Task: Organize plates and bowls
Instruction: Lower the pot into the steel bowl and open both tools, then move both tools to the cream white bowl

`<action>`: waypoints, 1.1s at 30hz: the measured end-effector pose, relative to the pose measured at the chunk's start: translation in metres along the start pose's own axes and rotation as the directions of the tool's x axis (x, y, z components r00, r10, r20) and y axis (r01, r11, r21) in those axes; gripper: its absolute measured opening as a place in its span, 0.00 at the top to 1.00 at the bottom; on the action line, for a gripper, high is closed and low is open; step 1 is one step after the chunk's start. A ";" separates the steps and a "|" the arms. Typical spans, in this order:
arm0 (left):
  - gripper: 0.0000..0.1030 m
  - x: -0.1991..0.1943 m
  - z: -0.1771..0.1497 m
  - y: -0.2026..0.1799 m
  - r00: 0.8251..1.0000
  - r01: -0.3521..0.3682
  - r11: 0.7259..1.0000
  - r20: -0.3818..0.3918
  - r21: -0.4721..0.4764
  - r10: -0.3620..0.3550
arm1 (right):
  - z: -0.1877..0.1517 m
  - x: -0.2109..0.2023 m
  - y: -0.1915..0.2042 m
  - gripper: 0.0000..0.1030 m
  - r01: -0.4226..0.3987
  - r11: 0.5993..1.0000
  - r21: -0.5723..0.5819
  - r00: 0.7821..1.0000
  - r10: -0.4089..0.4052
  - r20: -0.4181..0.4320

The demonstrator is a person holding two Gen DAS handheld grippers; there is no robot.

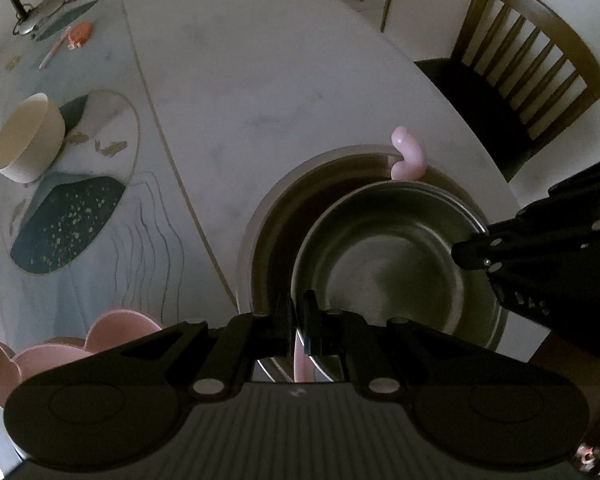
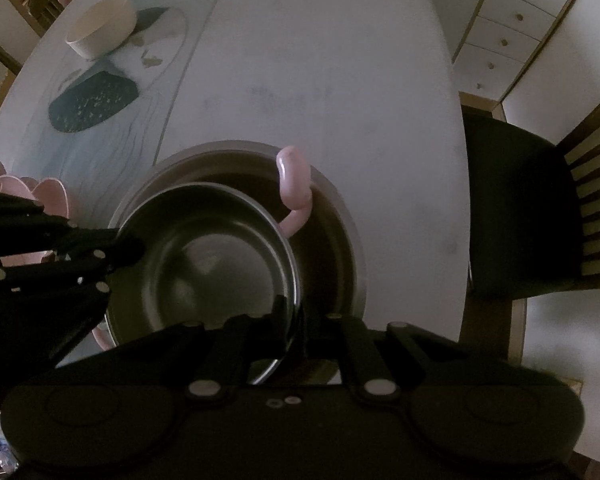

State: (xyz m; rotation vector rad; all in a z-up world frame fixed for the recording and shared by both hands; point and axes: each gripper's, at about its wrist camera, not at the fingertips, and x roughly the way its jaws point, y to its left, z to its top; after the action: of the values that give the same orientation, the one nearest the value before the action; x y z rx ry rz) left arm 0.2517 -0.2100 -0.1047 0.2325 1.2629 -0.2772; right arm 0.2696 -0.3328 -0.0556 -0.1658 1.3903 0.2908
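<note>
Steel bowl [image 1: 396,264] is hanging over a bigger dark bowl [image 1: 276,216], both grippers pinching its rim on opposite sides.

Left wrist view: left gripper [image 1: 299,320] is clamping the near rim, jaws nearly together with the thin metal edge between them. Right gripper [image 1: 466,254] is coming in from the right and biting the far rim. Steel bowl is sitting inside the dark bowl's outline, offset toward the near right; cannot tell if it is touching bottom yet. A pink handle [image 1: 408,156] is curling over the dark bowl's far rim. Cream bowl [image 1: 28,138] is standing alone on the patterned mat [image 1: 68,220], well apart. Pink dish [image 1: 60,356] is sitting near the table [image 1: 260,80] edge, partly hidden by the gripper body.

Right wrist view: right gripper [image 2: 296,320] is closing on the steel bowl's [image 2: 204,256] rim, edge visible between the fingers. Left gripper [image 2: 130,248] is gripping the opposite rim. Dark bowl [image 2: 332,248] is showing as a crescent behind. Cream bowl [image 2: 100,26] is unstacked.

Progress, my read: nesting of the steel bowl is nearly done, release pending. Cream bowl and pink dish are remaining.
</note>
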 end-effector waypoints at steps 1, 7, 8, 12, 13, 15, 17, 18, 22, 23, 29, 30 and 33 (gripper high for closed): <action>0.96 0.001 -0.001 0.001 1.000 0.000 1.000 0.001 0.000 0.000 | 0.000 0.000 0.000 0.91 -0.003 1.000 0.005 1.000 0.003 0.001; 0.95 0.002 -0.002 0.008 0.999 0.032 0.999 0.007 -0.027 -0.031 | 0.001 -0.002 0.004 0.84 0.013 1.000 -0.016 1.000 -0.013 0.010; 0.95 0.001 -0.003 0.008 0.999 0.034 0.999 0.010 -0.023 -0.033 | 0.002 -0.002 0.005 0.84 0.012 1.000 -0.021 1.000 -0.012 0.008; 0.95 0.000 -0.004 0.011 0.999 0.043 0.999 0.018 -0.018 -0.043 | 0.001 -0.006 0.006 0.79 0.025 0.999 -0.035 1.000 -0.024 0.014; 0.95 -0.003 -0.004 0.012 0.999 0.043 0.999 0.025 -0.017 -0.043 | 0.002 -0.007 0.006 0.77 0.025 0.999 -0.034 1.000 -0.024 0.018; 0.92 -0.007 -0.005 0.013 0.998 0.037 0.999 0.042 -0.014 -0.036 | 0.001 -0.012 0.006 0.76 0.027 0.999 -0.033 0.999 -0.027 0.027; 0.89 -0.014 -0.005 0.015 0.998 0.031 0.999 0.061 -0.014 -0.030 | 0.002 -0.019 0.006 0.73 0.029 0.999 -0.038 0.999 -0.027 0.040; 0.89 -0.018 -0.006 0.016 0.997 0.033 0.999 0.071 -0.015 -0.032 | 0.004 -0.022 0.006 0.71 0.029 0.999 -0.037 0.998 -0.027 0.051; 0.88 -0.037 -0.005 0.024 0.993 0.044 0.998 0.114 -0.033 -0.040 | 0.008 -0.041 0.008 0.63 0.012 0.999 -0.039 0.996 -0.008 0.092; 0.88 -0.042 -0.005 0.027 0.991 0.044 0.998 0.127 -0.042 -0.038 | 0.009 -0.045 0.009 0.62 0.010 0.999 -0.041 0.995 -0.005 0.100; 0.65 -0.073 -0.004 0.048 0.979 0.030 0.995 0.205 -0.094 -0.010 | 0.021 -0.064 0.019 0.51 -0.009 0.999 -0.050 0.987 0.017 0.159; 0.49 -0.079 -0.005 0.053 0.975 0.022 0.994 0.222 -0.105 0.002 | 0.023 -0.067 0.021 0.51 -0.012 0.998 -0.055 0.986 0.021 0.167; 0.33 -0.097 -0.007 0.068 0.960 -0.004 0.990 0.275 -0.144 0.044 | 0.029 -0.074 0.028 0.43 -0.031 0.997 -0.068 0.981 0.043 0.192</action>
State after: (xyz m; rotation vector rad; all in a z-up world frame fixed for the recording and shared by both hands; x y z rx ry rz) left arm 0.2406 -0.1357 -0.0123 0.0820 0.9954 -0.1899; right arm 0.2777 -0.3054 0.0242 -0.1611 1.1932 0.3737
